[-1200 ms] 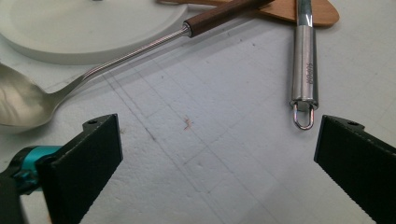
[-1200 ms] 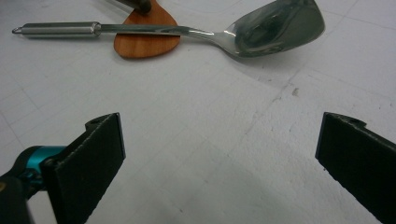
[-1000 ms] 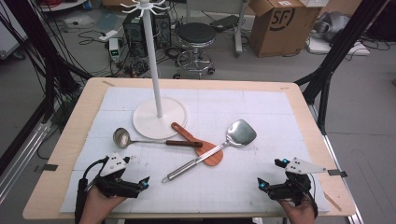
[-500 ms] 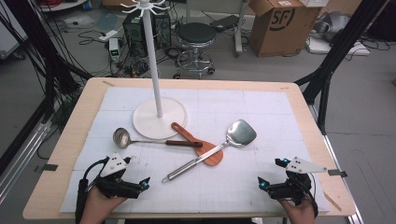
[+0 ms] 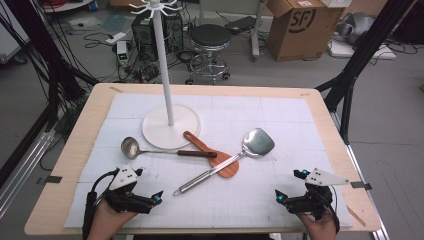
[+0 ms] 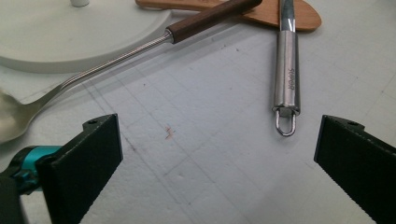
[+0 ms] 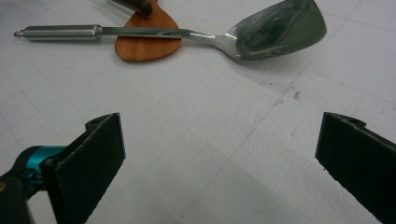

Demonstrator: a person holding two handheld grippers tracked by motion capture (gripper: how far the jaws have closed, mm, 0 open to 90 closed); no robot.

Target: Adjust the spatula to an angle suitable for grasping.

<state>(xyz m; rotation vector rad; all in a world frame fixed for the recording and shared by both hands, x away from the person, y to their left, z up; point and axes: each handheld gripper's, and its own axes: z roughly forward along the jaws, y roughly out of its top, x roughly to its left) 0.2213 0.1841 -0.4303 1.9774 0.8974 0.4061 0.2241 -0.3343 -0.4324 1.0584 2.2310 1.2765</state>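
A steel turner [image 5: 258,142] lies across a wooden spatula [image 5: 210,153] mid-table; its handle end [image 6: 285,70] has a hanging loop. A ladle [image 5: 131,147] with a dark wooden handle [image 6: 210,17] lies beside the white rack's round base [image 5: 170,131]. The rack's pole [image 5: 164,70] rises to hooks at the top. My left gripper [image 5: 155,195] rests open at the front left, jaws wide with nothing between them. My right gripper [image 5: 289,186] rests open at the front right, the turner's blade [image 7: 275,30] and the spatula [image 7: 147,35] ahead of it.
A white gridded mat [image 5: 280,120] covers the wooden table [image 5: 70,165]. Behind the table stand a black stool [image 5: 210,37], a cardboard box [image 5: 295,25], cables and black frame legs [image 5: 350,80].
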